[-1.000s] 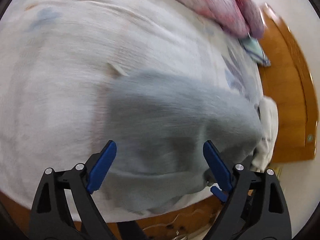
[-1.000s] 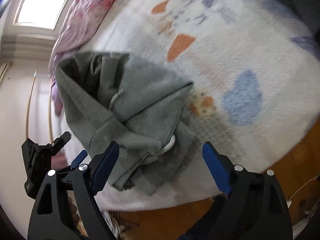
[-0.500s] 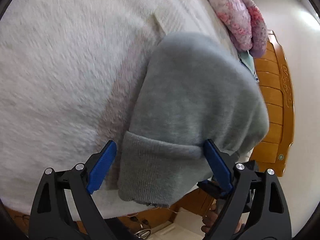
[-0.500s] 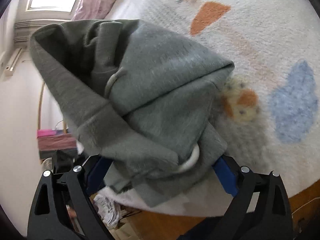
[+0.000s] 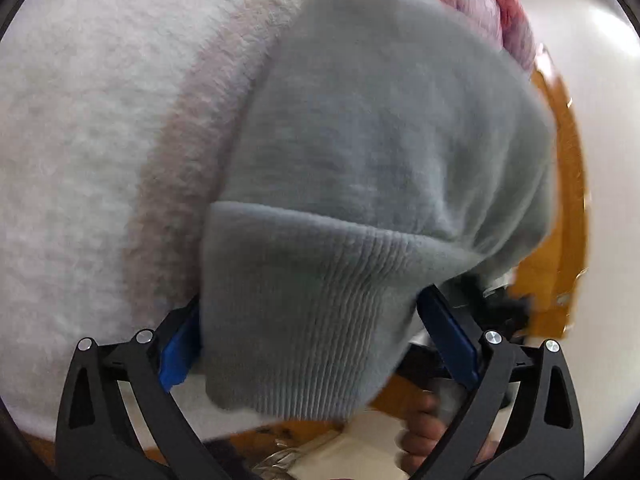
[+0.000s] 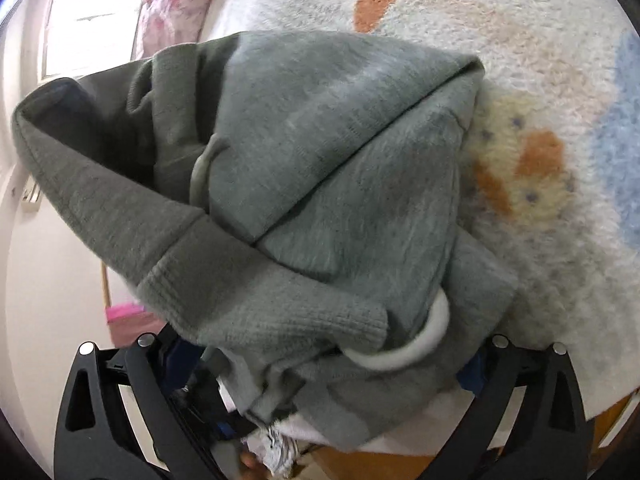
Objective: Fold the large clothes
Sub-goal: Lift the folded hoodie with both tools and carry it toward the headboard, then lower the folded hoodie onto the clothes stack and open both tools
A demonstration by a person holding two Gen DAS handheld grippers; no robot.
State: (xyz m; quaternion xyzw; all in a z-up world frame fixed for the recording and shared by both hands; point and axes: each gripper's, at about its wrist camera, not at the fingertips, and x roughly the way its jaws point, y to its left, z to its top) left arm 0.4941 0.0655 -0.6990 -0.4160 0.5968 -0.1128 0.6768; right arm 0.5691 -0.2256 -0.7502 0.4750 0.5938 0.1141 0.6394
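A grey-green hooded sweatshirt (image 5: 384, 152) lies bunched at the near edge of a bed with a fluffy white blanket (image 5: 88, 128). In the left wrist view its ribbed hem (image 5: 304, 320) hangs between my left gripper's (image 5: 316, 340) blue pads, which stand wide apart. In the right wrist view the sweatshirt (image 6: 320, 168) is folded over itself, with a white drawstring (image 6: 416, 340) showing. Its lower folds lie between my right gripper's (image 6: 328, 364) wide-apart jaws and hide most of the pads.
The blanket has orange and blue animal prints (image 6: 536, 160). A pink floral quilt (image 5: 492, 4) lies at the far side. A wooden bed frame (image 5: 560, 208) runs on the right. A hand (image 5: 424, 428) shows below the left gripper. A window (image 6: 88, 28) is at the far left.
Both grippers have moved in toward the sweatshirt, which now fills each view. Its hem and folds now lie between the jaws, where before they lay ahead of them.
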